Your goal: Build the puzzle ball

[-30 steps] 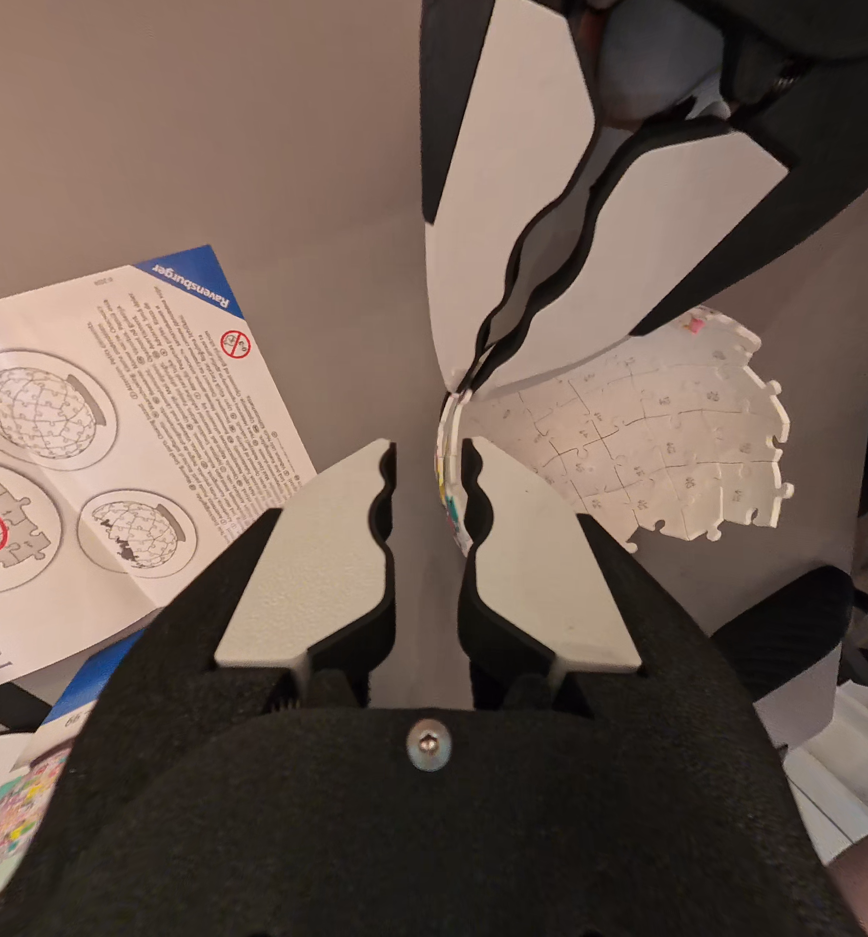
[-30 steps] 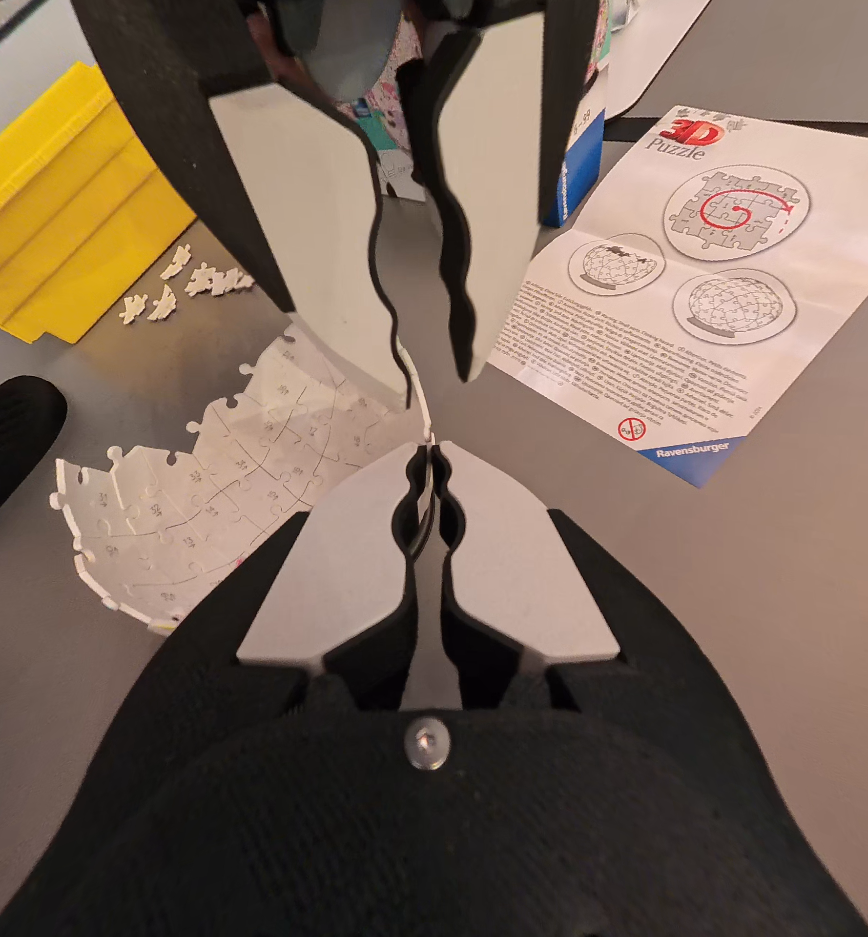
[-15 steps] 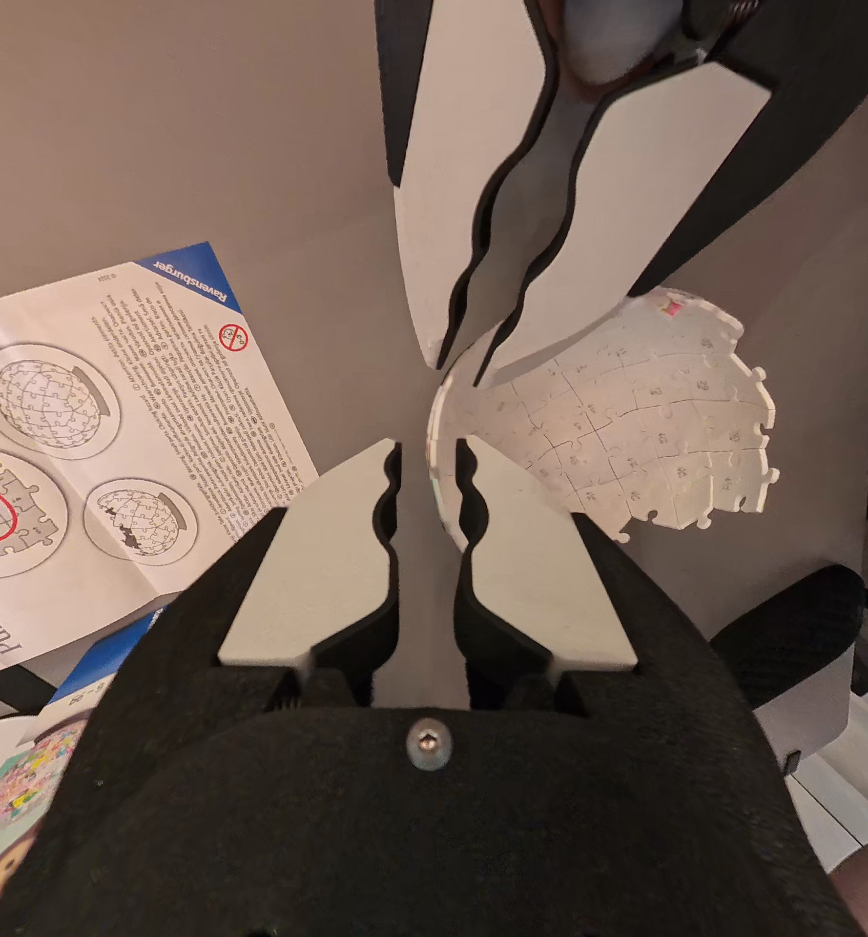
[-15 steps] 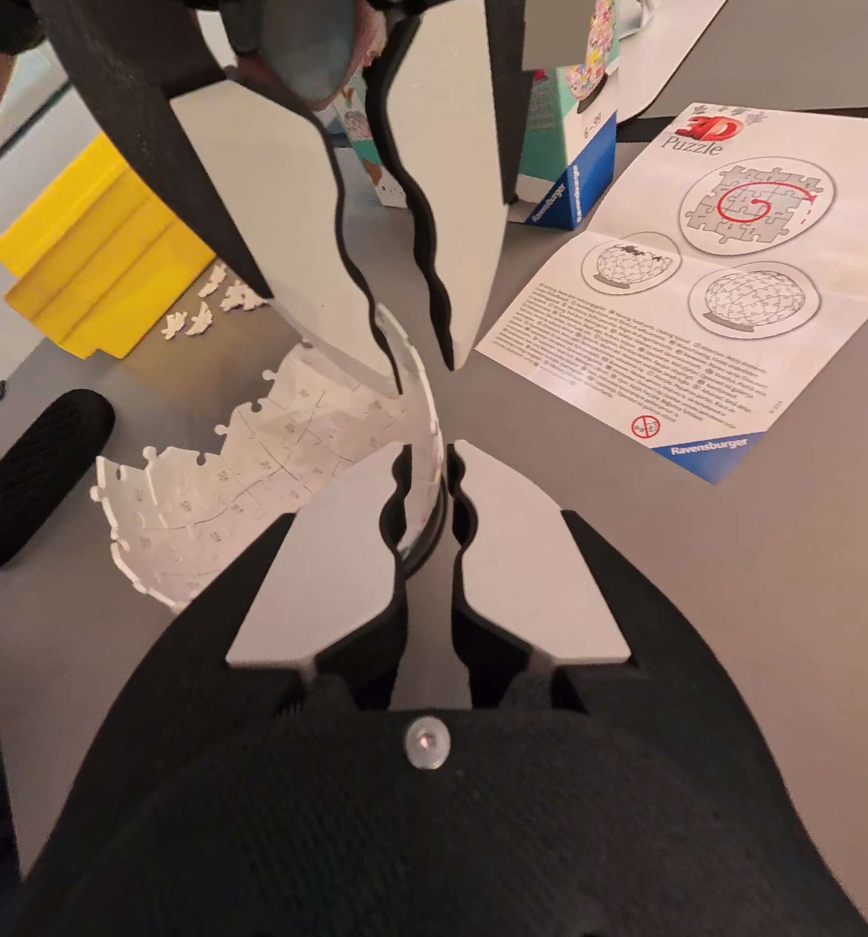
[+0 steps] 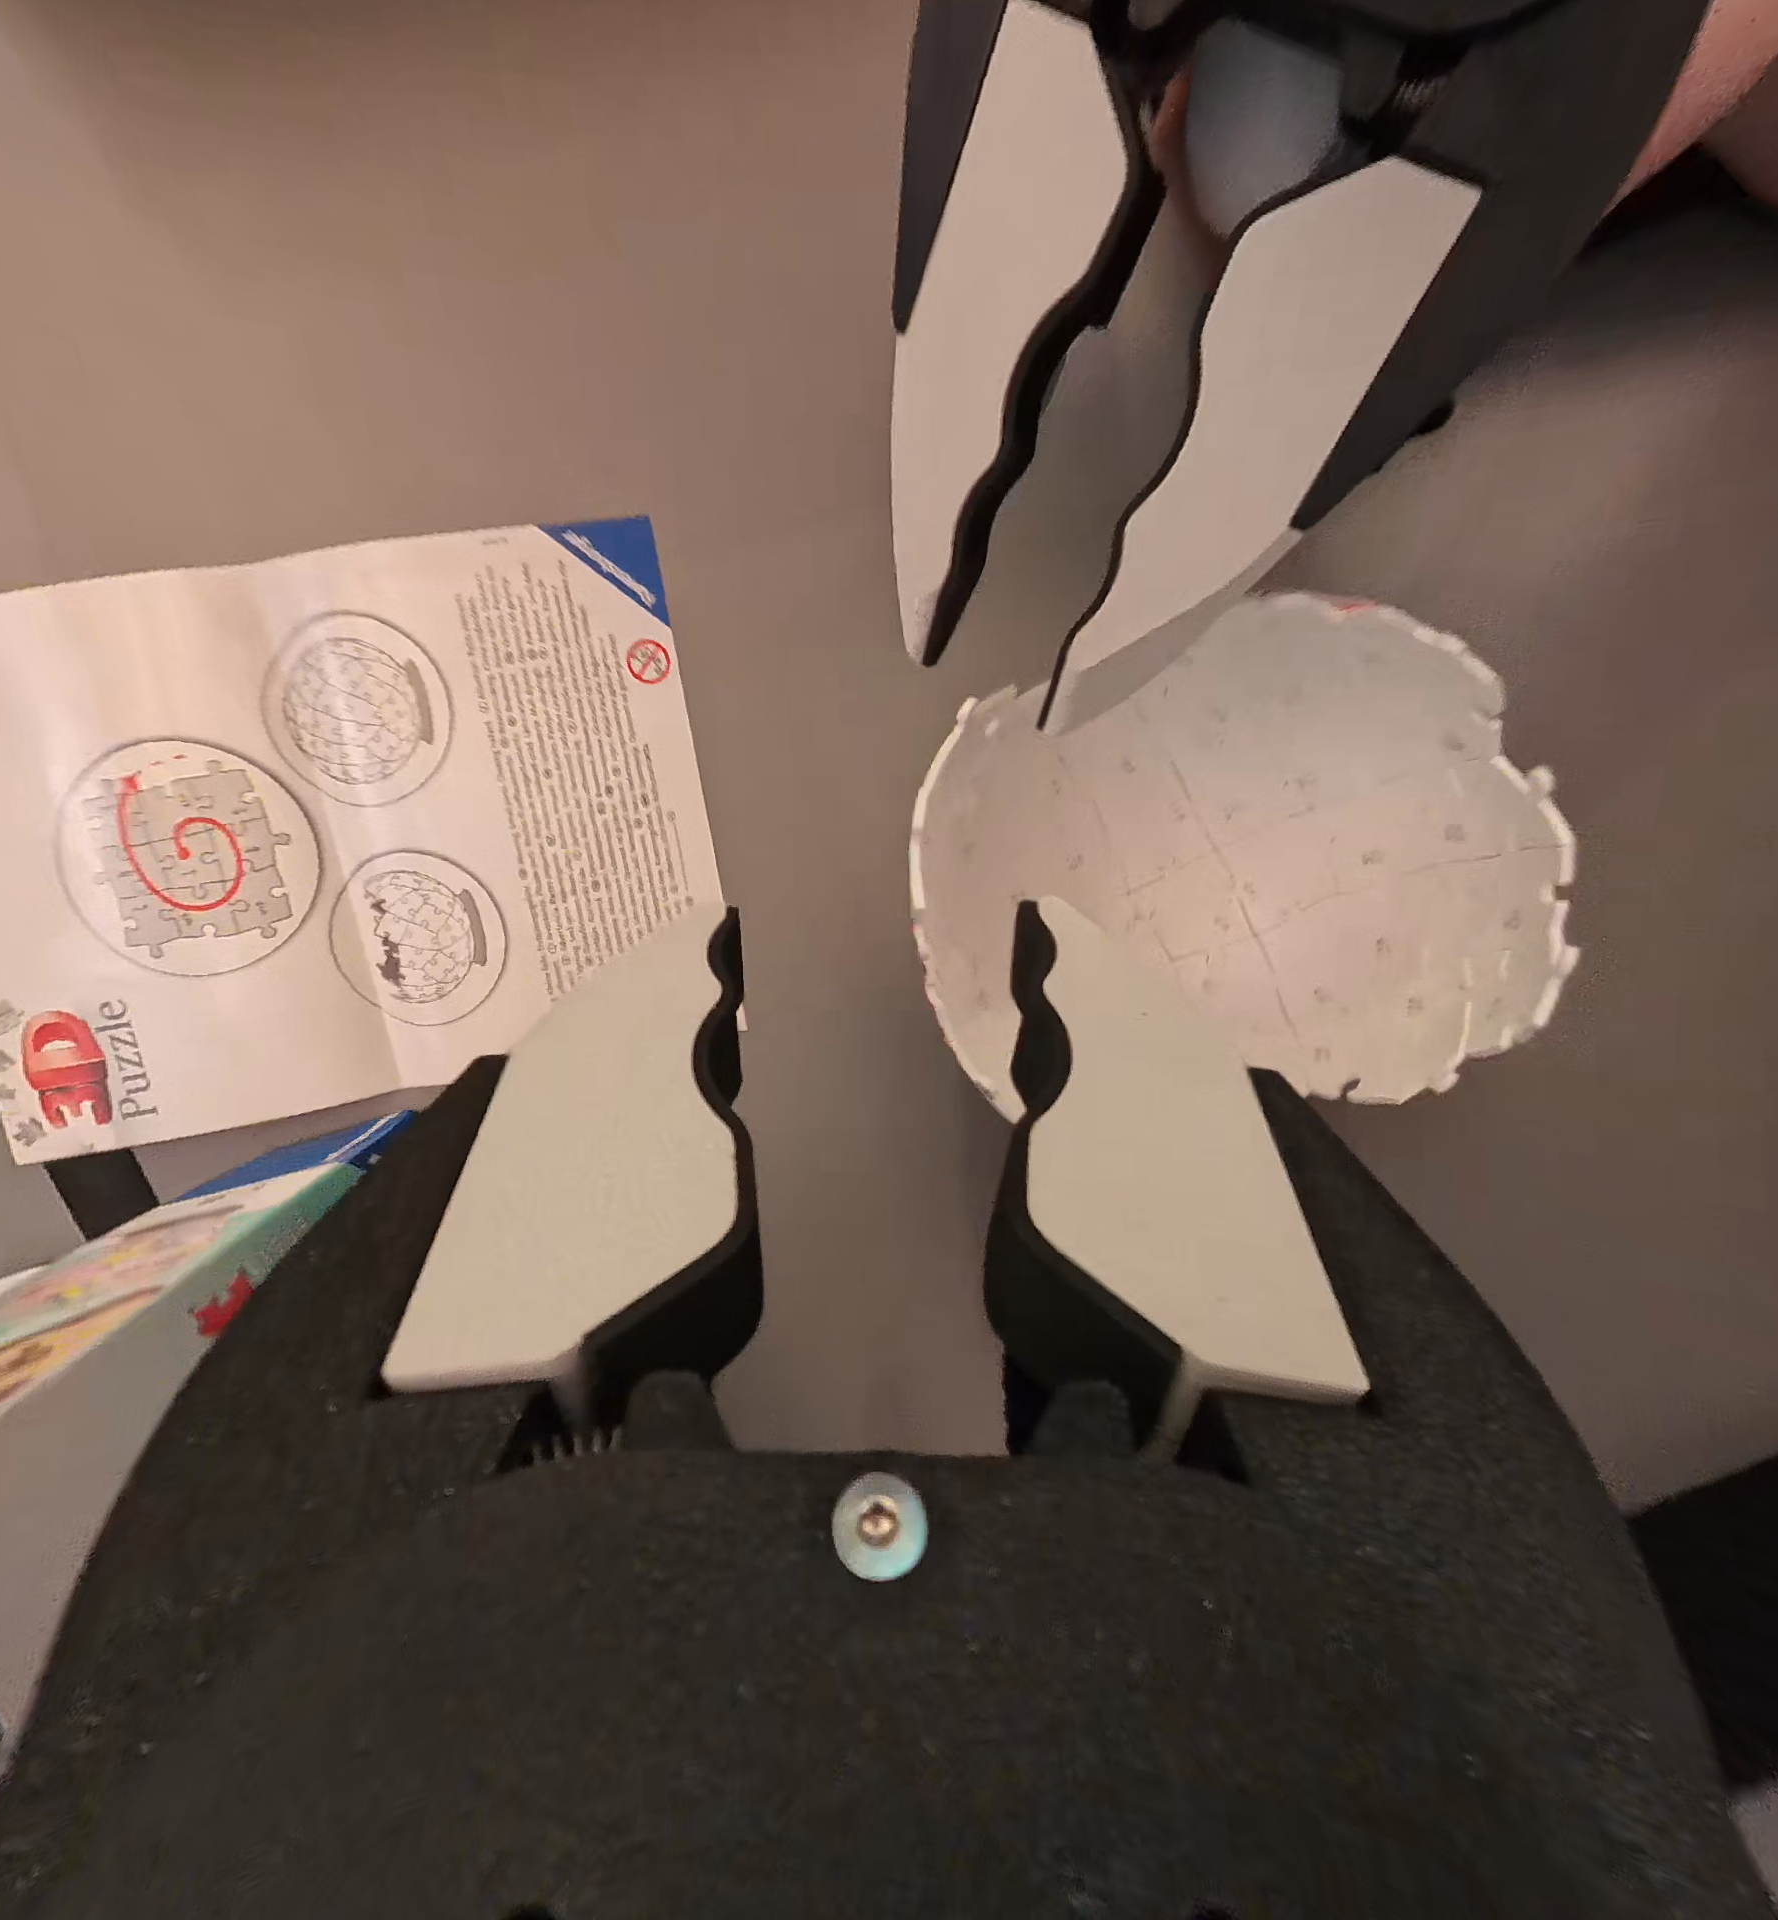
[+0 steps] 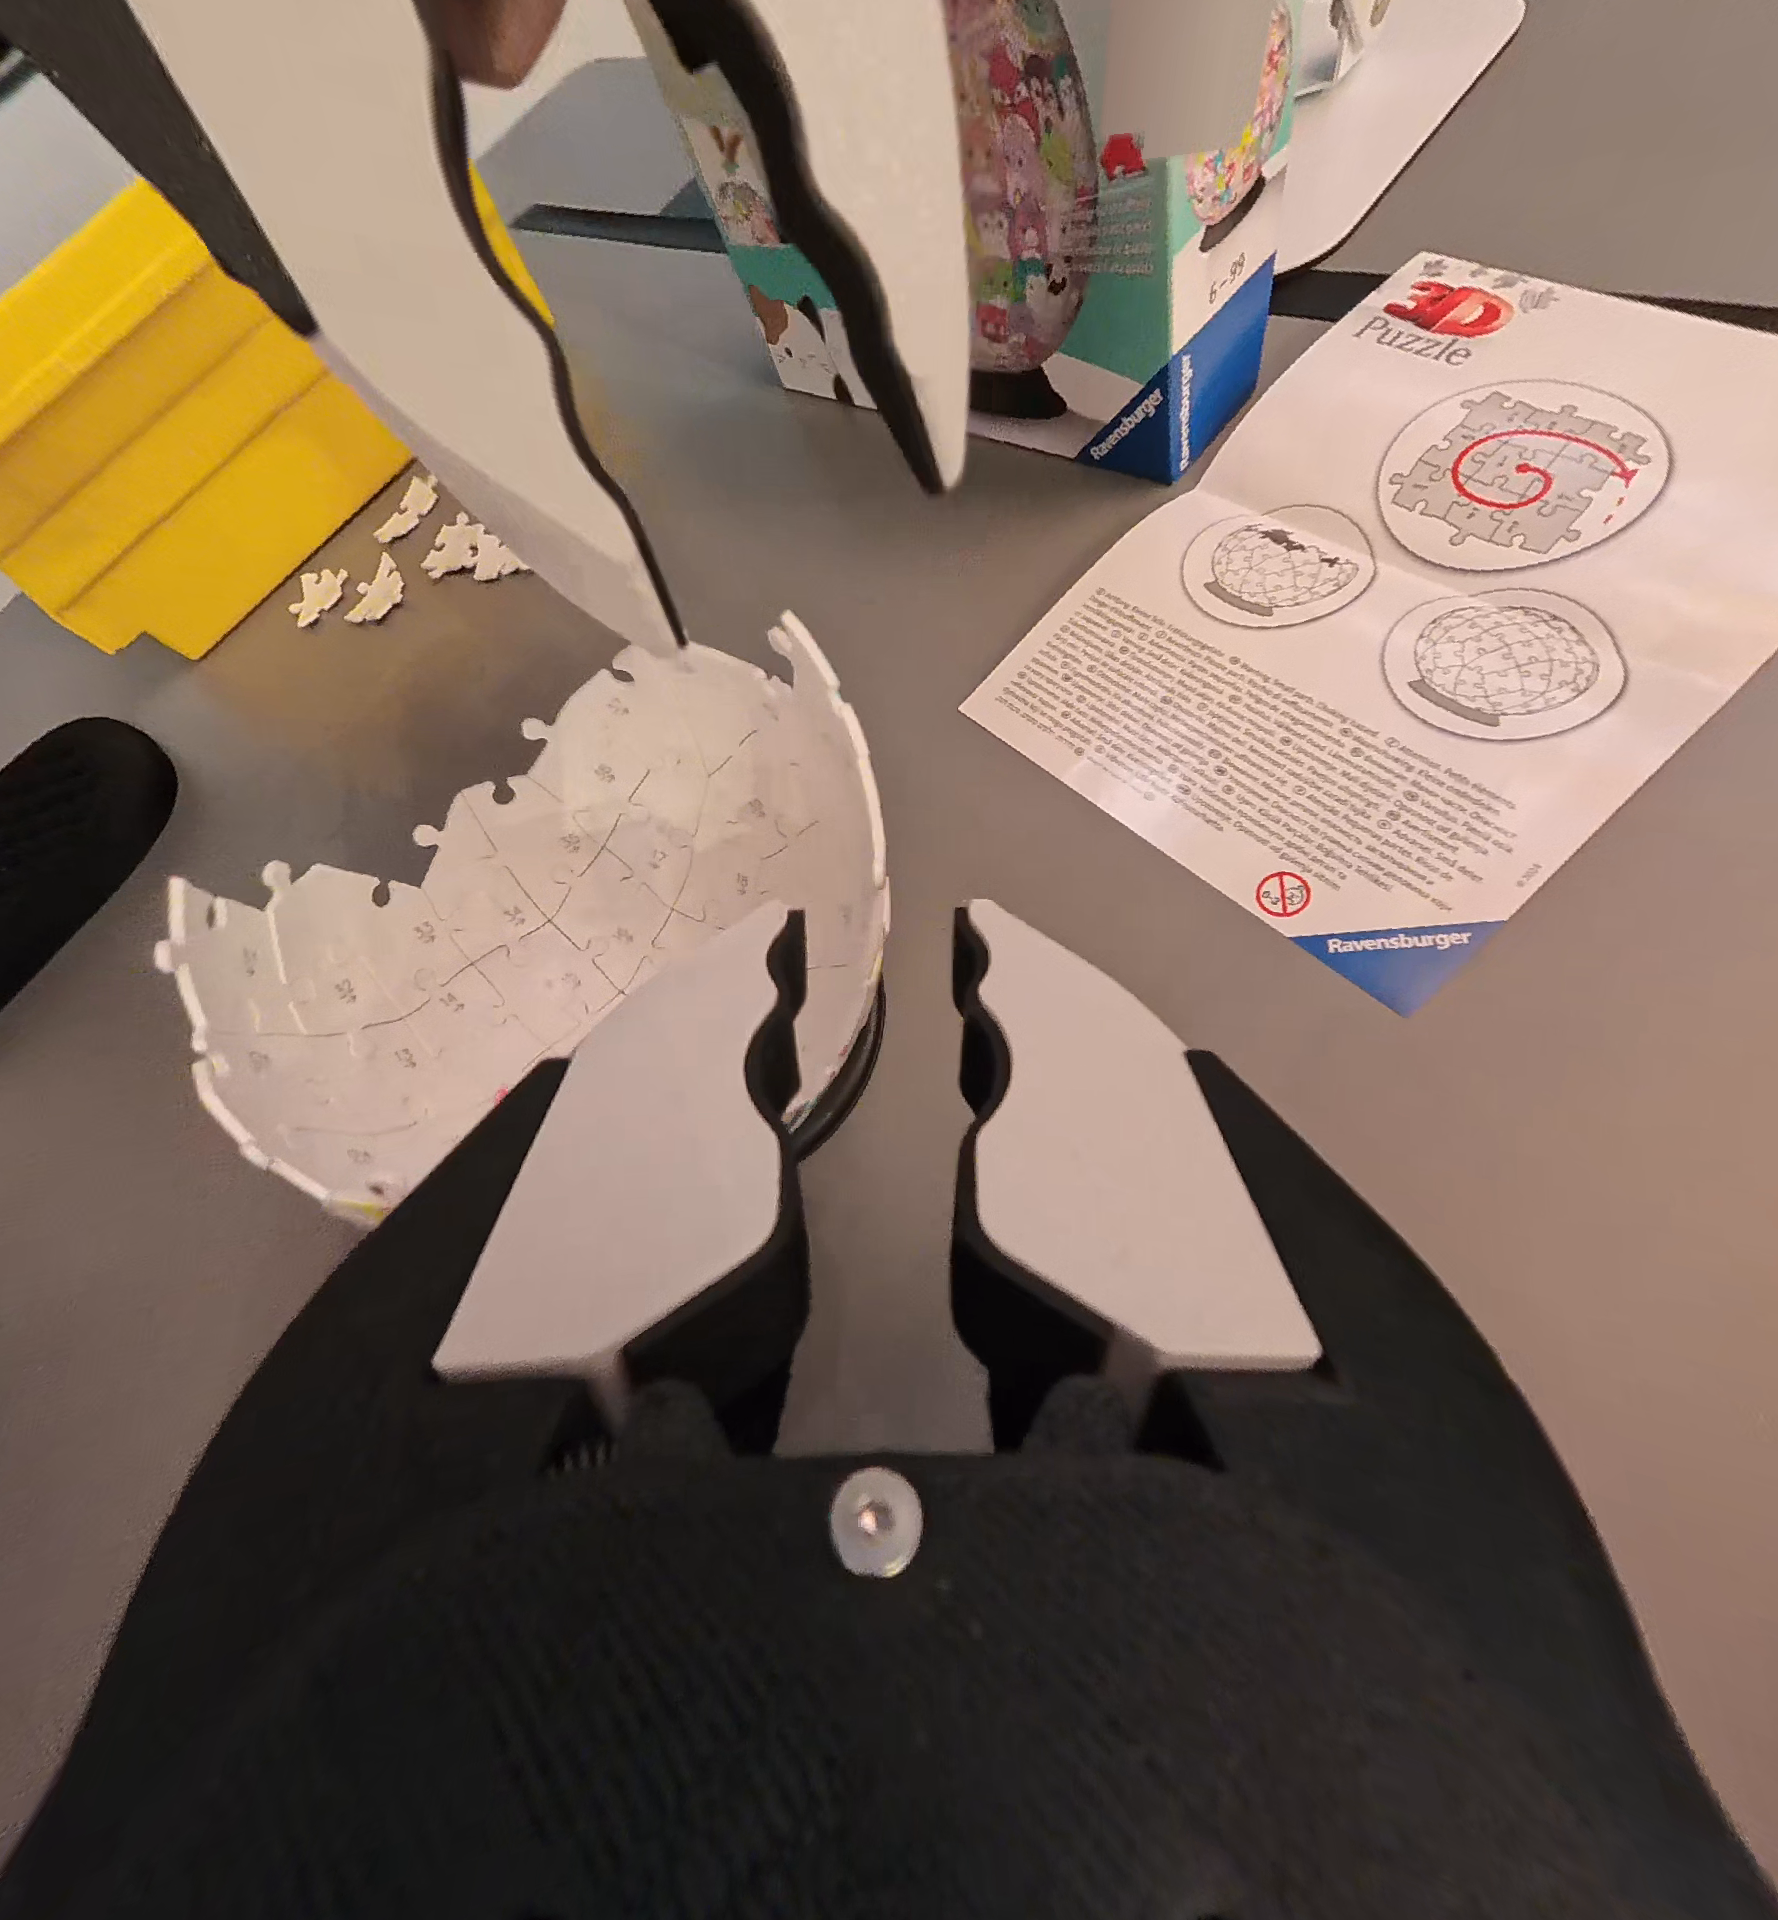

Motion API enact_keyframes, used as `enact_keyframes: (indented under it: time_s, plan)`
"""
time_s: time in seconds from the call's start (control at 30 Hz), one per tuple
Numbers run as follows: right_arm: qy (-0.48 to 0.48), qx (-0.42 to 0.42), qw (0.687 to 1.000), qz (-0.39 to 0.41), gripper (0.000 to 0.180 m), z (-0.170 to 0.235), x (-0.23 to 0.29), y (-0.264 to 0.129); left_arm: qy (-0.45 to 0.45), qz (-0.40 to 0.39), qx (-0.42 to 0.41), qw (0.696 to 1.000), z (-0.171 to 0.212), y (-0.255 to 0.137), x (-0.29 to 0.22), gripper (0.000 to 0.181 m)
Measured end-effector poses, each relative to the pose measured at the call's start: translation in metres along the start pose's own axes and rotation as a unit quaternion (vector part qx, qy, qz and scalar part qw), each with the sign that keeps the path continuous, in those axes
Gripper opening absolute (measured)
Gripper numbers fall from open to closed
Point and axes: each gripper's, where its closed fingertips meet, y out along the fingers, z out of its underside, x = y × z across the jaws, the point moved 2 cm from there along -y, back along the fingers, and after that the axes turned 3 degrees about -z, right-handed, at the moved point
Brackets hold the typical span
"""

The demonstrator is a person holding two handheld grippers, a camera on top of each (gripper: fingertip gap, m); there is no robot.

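The grey counter (image 6: 1487,1299) is carrying everything here. On it, a large white instruction sheet (image 6: 1425,644) is lying flat, well to one side of the half-built puzzle ball (image 6: 552,914). The ball is a white curved shell of joined pieces with a jagged open edge, sitting on a dark ring stand (image 6: 843,1101) near the middle of the counter; in the left wrist view the same shell (image 5: 1280,862) is showing its pale inner side.

The left tongs (image 5: 874,925) are standing spread wide, holding nothing, with the right finger's tip lying in front of the shell's edge. The right tongs (image 6: 874,914) are also standing apart and empty, the shell's rim just beside their left finger. In each view the other tongs are reaching in from the top, one fingertip close over the shell's upper edge; whether it is touching I cannot tell.

Behind, a colourful puzzle box (image 6: 1072,260) is standing upright next to the sheet. A yellow bin (image 6: 137,436) is sitting at the far left, with a few loose white puzzle pieces (image 6: 397,571) scattered just in front of it. A black padded armrest (image 6: 23,852) is showing at the counter's edge.
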Motion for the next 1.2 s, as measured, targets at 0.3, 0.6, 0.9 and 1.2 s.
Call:
enact_keyframes:
  time_s: [0.3,0.6,0.9,1.2]
  plan:
    - [-0.011,-0.011,0.999,0.032,0.025,0.0,-0.011,-0.022,-0.084,-0.112,-0.183,0.973,0.027,-0.047,-0.031,0.049]
    - [0.012,0.012,1.0,-0.001,0.015,0.008,-0.006,-0.018,-0.188,-0.106,-0.289,0.933,0.078,-0.031,-0.115,0.057]
    - [-0.092,0.065,0.992,-0.053,0.016,-0.023,0.005,-0.018,-0.204,-0.081,-0.283,0.934,0.091,0.019,-0.141,0.063]
    - [-0.172,0.2,0.965,-0.016,0.016,-0.019,-0.005,0.006,-0.185,-0.114,-0.273,0.937,0.076,0.046,-0.13,0.074]
